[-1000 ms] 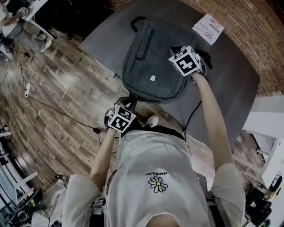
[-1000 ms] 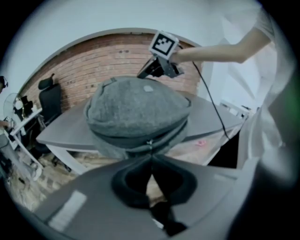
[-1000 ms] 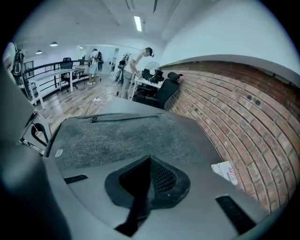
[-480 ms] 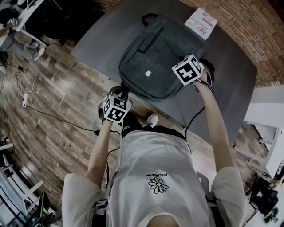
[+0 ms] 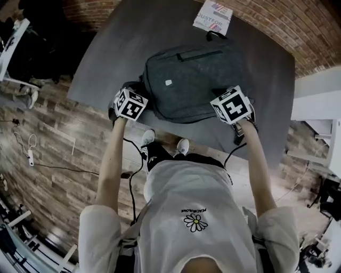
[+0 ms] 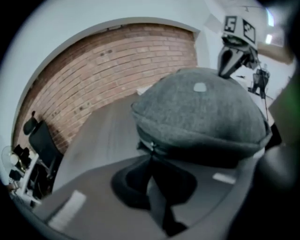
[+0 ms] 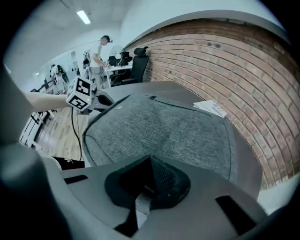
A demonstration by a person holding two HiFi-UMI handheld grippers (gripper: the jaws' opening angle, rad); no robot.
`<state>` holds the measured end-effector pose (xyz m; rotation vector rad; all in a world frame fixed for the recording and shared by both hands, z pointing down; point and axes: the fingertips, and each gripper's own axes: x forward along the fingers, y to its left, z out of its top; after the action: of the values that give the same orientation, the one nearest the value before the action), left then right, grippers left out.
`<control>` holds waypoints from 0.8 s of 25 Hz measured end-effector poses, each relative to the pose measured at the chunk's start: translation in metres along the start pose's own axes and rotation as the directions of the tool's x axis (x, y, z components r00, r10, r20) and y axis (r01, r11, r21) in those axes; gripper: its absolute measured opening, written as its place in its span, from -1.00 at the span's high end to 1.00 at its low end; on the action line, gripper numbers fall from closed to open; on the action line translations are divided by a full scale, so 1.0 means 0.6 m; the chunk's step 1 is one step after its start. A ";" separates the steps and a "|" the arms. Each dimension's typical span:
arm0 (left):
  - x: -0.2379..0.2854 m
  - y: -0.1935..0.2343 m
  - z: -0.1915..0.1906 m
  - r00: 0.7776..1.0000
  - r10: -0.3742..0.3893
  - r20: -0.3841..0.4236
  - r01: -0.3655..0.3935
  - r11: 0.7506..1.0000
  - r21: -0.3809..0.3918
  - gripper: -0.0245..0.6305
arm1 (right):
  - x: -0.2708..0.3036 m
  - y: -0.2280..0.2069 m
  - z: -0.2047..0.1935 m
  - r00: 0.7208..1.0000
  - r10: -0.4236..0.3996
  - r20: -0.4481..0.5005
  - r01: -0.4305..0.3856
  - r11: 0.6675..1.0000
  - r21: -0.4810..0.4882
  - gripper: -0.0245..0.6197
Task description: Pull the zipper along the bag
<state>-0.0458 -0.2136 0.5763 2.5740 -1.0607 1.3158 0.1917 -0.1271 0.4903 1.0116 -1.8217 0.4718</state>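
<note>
The bag (image 5: pixel 197 80) lies flat on the dark grey table (image 5: pixel 256 74), close to the near edge, with its carry handle (image 5: pixel 214 35) pointing at the far brick wall (image 5: pixel 277 21). It is a grey felt-like backpack with rounded corners, a little pale patch (image 5: pixel 168 82) on the left part of its face and a straight pocket zip (image 5: pixel 200 53) running across the far part. A printed leaflet (image 5: pixel 213 13) sits on the table beyond the handle, apart from the bag.

My left gripper (image 6: pixel 152 157) is at the bag's near left corner. Its jaws are pressed together, and at their tips, on the dark seam that runs round the bag's side, I see the small metal zipper pull (image 6: pixel 150 146) nipped between them. From this gripper's view the bag rises as a rounded grey dome, its upper panel overhanging the seam.

My right gripper (image 7: pixel 149 161) is at the near right corner. Its jaws are likewise closed, the tips meeting on the grey fabric at the bag's edge and seeming to pinch it. The two grippers are well apart, with the bag's near side between them. Wooden floor (image 5: pixel 64 144) shows on the left below the table.
</note>
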 end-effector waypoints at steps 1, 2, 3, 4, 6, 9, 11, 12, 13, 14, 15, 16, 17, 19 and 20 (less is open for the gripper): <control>0.014 0.010 0.012 1.000 -0.012 0.006 0.012 1.000 0.005 0.91 | -0.002 0.007 -0.005 1.000 0.008 0.008 -0.008 1.000 0.028 0.93; 0.027 0.018 0.023 1.000 -0.023 0.012 0.023 1.000 0.014 0.91 | -0.005 0.014 -0.011 1.000 0.012 0.012 -0.013 0.999 0.046 0.93; 0.038 0.022 0.035 0.999 -0.032 0.017 0.031 0.999 0.027 0.91 | -0.008 0.019 -0.017 1.000 0.014 0.014 -0.015 0.998 0.058 0.93; 0.048 0.023 0.047 0.999 -0.038 0.020 0.037 0.998 0.044 0.91 | -0.011 0.023 -0.023 1.000 0.016 0.017 -0.017 0.997 0.071 0.93; 0.063 0.021 0.067 0.999 -0.049 0.022 0.047 0.996 0.079 0.91 | -0.015 0.024 -0.032 0.999 0.019 0.031 -0.022 0.994 0.106 0.93; 0.064 0.017 0.074 0.998 -0.065 0.020 0.062 0.990 0.124 0.92 | -0.018 0.020 -0.040 0.998 0.031 0.048 -0.038 0.987 0.153 0.92; 0.053 0.011 0.070 0.997 -0.069 0.025 0.065 0.987 0.144 0.92 | -0.019 0.017 -0.044 0.998 0.048 0.048 -0.056 0.984 0.168 0.92; 0.045 0.007 0.068 0.997 -0.073 0.032 0.068 0.987 0.144 0.92 | -0.018 0.016 -0.046 0.997 0.058 0.047 -0.066 0.982 0.176 0.92; 0.035 0.004 0.067 0.996 -0.080 0.041 0.074 0.988 0.137 0.92 | -0.018 0.015 -0.046 0.997 0.067 0.047 -0.075 0.979 0.187 0.92; 0.027 0.001 0.066 0.995 -0.089 0.049 0.082 0.988 0.130 0.92 | -0.017 0.015 -0.046 0.996 0.075 0.048 -0.083 0.976 0.203 0.92; 0.019 -0.002 0.066 0.994 -0.097 0.050 0.090 0.987 0.134 0.92 | -0.015 0.014 -0.046 0.996 0.081 0.048 -0.090 0.970 0.224 0.92; 0.014 -0.006 0.064 0.994 -0.105 0.043 0.097 0.984 0.150 0.92 | -0.014 0.013 -0.045 0.995 0.086 0.049 -0.096 0.965 0.246 0.92; 0.010 -0.012 0.061 0.993 -0.112 0.028 0.106 0.980 0.171 0.92 | -0.012 0.012 -0.045 0.995 0.087 0.051 -0.098 0.959 0.265 0.92; -0.001 -0.027 0.053 0.991 -0.135 -0.005 0.133 0.969 0.209 0.92 | -0.008 0.012 -0.047 0.995 0.080 0.055 -0.093 0.954 0.286 0.92; -0.008 -0.035 0.048 0.989 -0.148 -0.017 0.148 0.964 0.222 0.91 | -0.007 0.011 -0.048 0.995 0.075 0.059 -0.089 0.952 0.292 0.92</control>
<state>-0.0152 -0.2051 0.5594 2.7460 -0.7403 1.4731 0.2033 -0.1013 0.5007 1.1575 -1.8763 0.7956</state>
